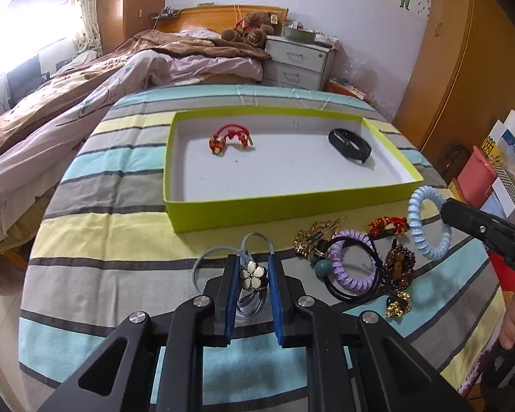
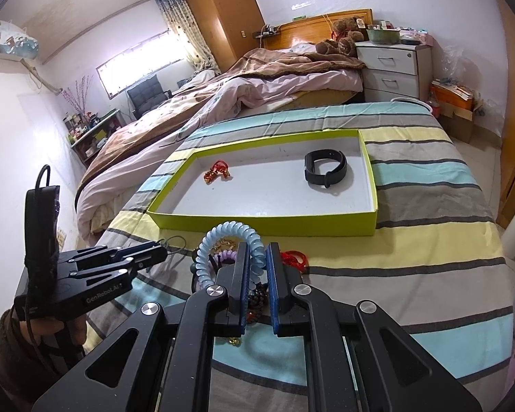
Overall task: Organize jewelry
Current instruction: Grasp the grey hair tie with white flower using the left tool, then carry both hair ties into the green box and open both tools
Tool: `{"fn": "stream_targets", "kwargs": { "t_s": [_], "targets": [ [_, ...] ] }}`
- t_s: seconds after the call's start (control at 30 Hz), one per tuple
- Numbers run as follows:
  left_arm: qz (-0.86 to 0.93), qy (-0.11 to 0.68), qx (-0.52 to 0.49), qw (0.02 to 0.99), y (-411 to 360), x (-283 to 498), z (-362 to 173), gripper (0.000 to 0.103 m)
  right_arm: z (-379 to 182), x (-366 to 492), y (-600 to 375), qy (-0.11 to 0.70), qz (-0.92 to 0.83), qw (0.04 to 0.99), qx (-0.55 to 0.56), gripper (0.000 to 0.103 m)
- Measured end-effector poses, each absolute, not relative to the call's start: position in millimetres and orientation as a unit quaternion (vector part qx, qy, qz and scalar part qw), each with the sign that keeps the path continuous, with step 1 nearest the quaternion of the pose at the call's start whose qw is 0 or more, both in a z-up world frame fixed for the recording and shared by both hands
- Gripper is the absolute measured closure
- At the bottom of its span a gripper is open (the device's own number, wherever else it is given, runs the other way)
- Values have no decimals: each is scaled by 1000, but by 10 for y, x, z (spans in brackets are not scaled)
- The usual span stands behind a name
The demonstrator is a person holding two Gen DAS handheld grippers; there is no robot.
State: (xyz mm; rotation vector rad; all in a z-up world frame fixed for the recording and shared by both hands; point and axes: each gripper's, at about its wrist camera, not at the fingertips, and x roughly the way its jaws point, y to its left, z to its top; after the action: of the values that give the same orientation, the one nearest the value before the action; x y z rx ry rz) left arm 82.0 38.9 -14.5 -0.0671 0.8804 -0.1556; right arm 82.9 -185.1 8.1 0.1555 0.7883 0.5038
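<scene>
Your left gripper [image 1: 252, 276] pinches the flower hair tie [image 1: 253, 276] just above the striped cloth [image 1: 120, 233]. Your right gripper [image 2: 257, 267] clamps the blue coil tie [image 2: 223, 240], seemingly lifted, near the green tray [image 2: 267, 221] holding a black band [image 2: 324, 168].

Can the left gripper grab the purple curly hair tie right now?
Probably not yet. The left gripper is already closed around a flower hair tie, so its fingers are full. The purple curly hair tie lies uncovered just to its right, beside the pile.
</scene>
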Motion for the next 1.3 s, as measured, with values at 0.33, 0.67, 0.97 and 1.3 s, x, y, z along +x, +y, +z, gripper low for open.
{"fn": "stream_targets", "kwargs": {
  "t_s": [0.33,0.67,0.97,1.3],
  "targets": [
    [-66,389,-40,918,535,795,206,86,217,910,-1779,366,236,897,71,93],
    [-65,372,-39,925,571,1080,398,86,318,1232,-1708,361,222,903,66,93],
    [-68,379,-39,922,558,1454,338,86,234,1713,-1583,381,203,901,51,93],
    [-66,396,-44,915,579,1790,124,86,-27,2234,-1413,419,195,886,38,93]
  ]
}}
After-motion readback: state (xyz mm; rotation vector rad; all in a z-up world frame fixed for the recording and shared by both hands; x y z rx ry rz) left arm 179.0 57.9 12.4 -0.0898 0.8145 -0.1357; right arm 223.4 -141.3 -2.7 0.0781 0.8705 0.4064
